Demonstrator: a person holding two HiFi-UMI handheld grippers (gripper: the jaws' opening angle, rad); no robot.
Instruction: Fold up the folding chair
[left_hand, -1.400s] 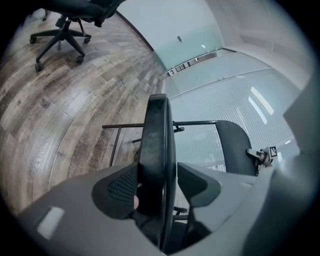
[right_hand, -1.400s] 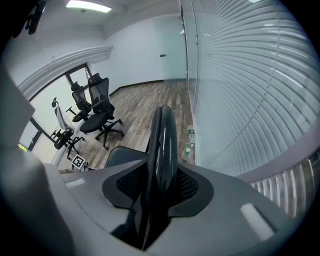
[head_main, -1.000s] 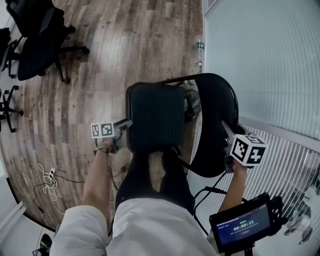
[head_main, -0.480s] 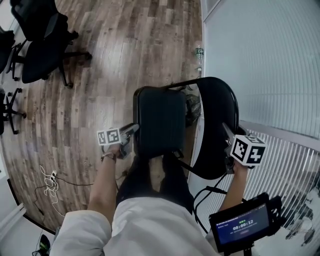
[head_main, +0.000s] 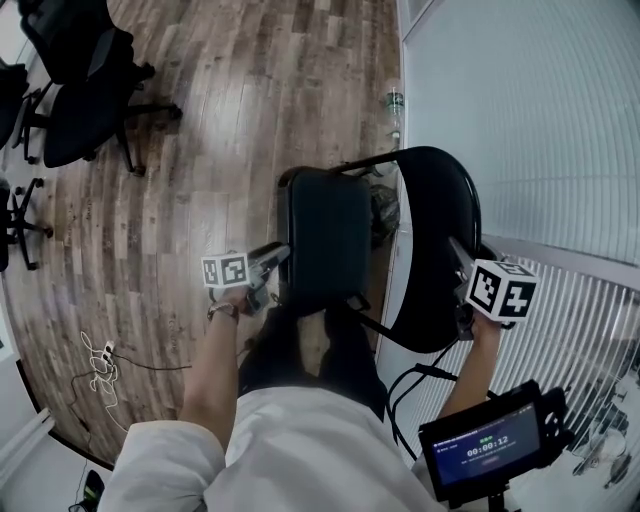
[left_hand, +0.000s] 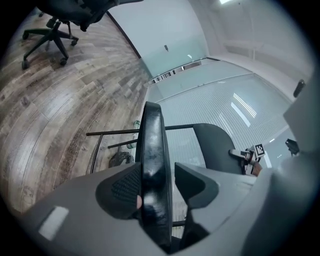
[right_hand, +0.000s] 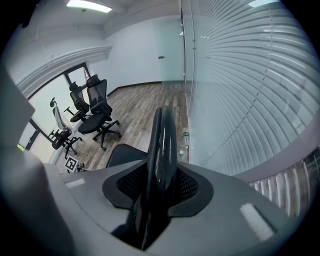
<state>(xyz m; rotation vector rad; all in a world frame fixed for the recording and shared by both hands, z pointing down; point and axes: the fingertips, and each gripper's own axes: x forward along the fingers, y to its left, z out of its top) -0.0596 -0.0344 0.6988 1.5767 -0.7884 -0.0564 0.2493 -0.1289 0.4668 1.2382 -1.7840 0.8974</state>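
The black folding chair stands by the glass wall. Its seat is tipped up on edge toward the rounded backrest. My left gripper holds the seat's front left rim. In the left gripper view the seat rim runs upright between the jaws of that gripper, which have just been closing onto it. My right gripper grips the backrest's near edge. In the right gripper view both pads of the right gripper press on the backrest edge.
Black office chairs stand at the far left on the wood floor. A bottle sits by the frosted glass wall. Cables lie at the left, a small screen is mounted near my right arm, and my legs are under the seat.
The seat has swung up and toward the backrest, showing narrower from above. My left gripper has risen and moved right with it. The right gripper has stayed on the backrest.
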